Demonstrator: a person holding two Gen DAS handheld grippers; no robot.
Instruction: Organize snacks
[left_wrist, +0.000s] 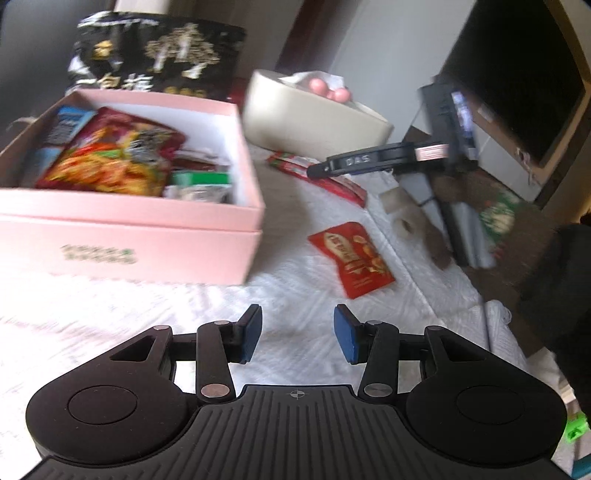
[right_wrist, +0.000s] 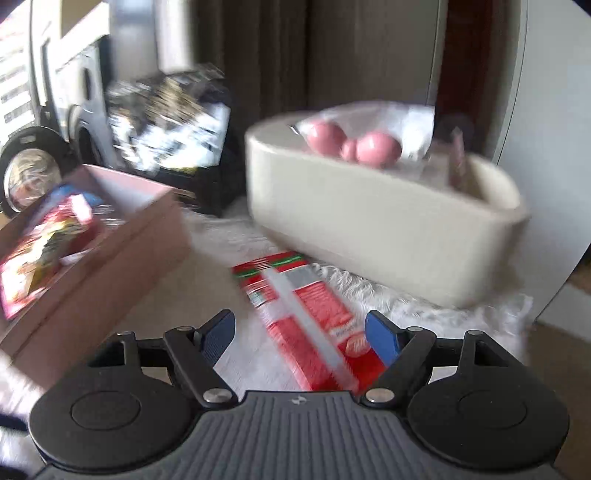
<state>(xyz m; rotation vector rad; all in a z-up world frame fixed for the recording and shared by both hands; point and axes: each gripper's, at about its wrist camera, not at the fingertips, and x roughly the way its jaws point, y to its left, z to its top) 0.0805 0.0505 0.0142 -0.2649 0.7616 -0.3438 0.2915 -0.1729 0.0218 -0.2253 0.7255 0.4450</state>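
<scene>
A pink box (left_wrist: 122, 236) on the white cloth holds several snack packs, with a large red-orange bag (left_wrist: 110, 158) on top. A small red snack packet (left_wrist: 351, 258) lies on the cloth to the box's right. My left gripper (left_wrist: 297, 334) is open and empty, low over the cloth in front of both. A long red snack pack (right_wrist: 303, 317) lies flat, also seen in the left wrist view (left_wrist: 317, 179). My right gripper (right_wrist: 301, 336) is open, its fingers either side of the pack's near end. The pink box (right_wrist: 122, 258) is to its left.
A cream oval tub (right_wrist: 369, 229) with pink balls (right_wrist: 376, 149) stands behind the long pack. A big black snack bag (left_wrist: 159, 55) stands behind the pink box. The table's right edge (left_wrist: 417, 280) drops to the floor, with a dark screen (left_wrist: 517, 74) beyond.
</scene>
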